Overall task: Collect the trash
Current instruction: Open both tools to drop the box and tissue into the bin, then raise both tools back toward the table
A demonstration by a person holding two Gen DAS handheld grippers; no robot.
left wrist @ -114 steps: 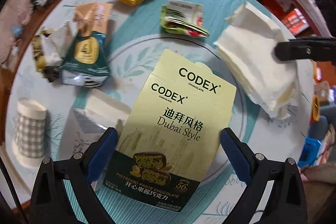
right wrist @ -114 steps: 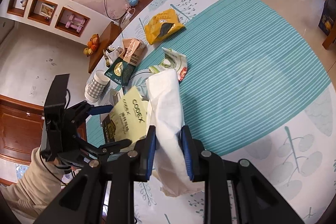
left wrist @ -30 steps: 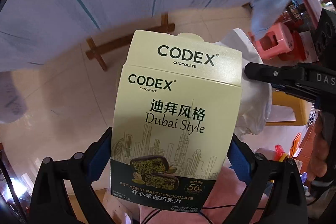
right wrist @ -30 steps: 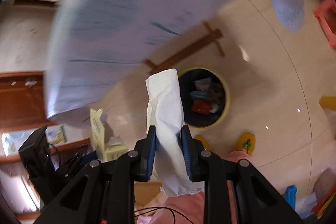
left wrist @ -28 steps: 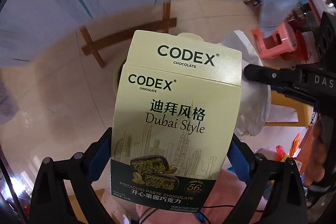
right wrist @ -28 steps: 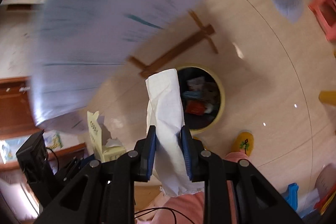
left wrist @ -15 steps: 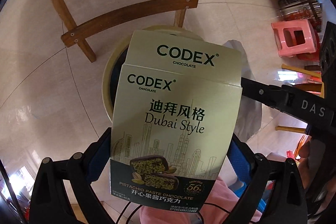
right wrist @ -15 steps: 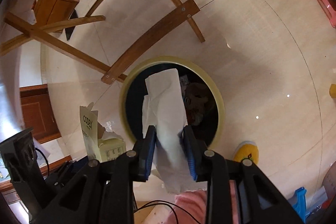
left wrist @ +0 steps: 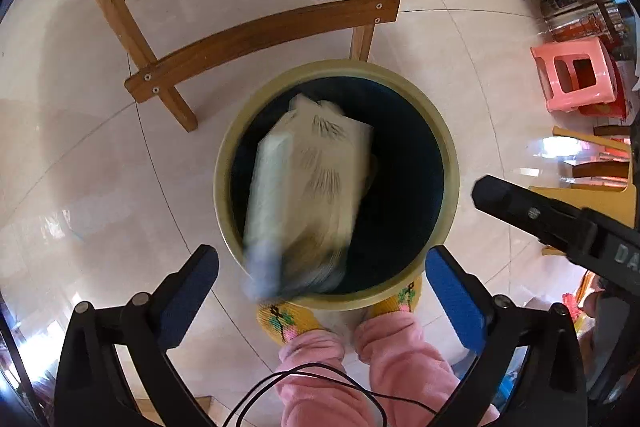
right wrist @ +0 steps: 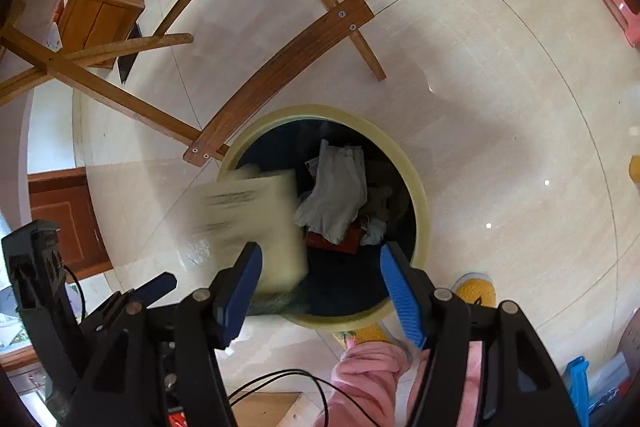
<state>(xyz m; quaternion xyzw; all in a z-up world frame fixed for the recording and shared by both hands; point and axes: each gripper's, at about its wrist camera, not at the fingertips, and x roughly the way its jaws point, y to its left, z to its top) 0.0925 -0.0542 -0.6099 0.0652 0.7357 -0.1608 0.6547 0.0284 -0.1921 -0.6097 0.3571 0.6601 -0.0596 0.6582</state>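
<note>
In the left wrist view, the left gripper (left wrist: 322, 297) hangs over a round yellow-rimmed waste bin (left wrist: 450, 147) at frame centre, its blue-padded jaws having just spread to their widest with nothing pressed between them; the pale chocolate box (left wrist: 308, 195), motion-blurred, drops free across the bin's left half, evidently released above the mouth so it falls inside. The right gripper's black finger (left wrist: 532, 215) juts in from the right edge, while pink trouser legs (left wrist: 384, 359) and yellow slippers (left wrist: 280, 315) stand at the bin's lower rim. In the right wrist view, the right gripper (right wrist: 320, 287) has likewise just been opening, its jaws parted and empty above the same bin (right wrist: 420, 203), positioned so its load lands inside. Only this view shows that load: the white tissue (right wrist: 340, 195) already lies among wrappers on a red carton inside the bin, right of the blurred box (right wrist: 248, 223), which appears over the bin's left rim. The left wrist view hides the tissue behind the falling box, but alone shows a pink stool (left wrist: 576, 75) at the right.
</note>
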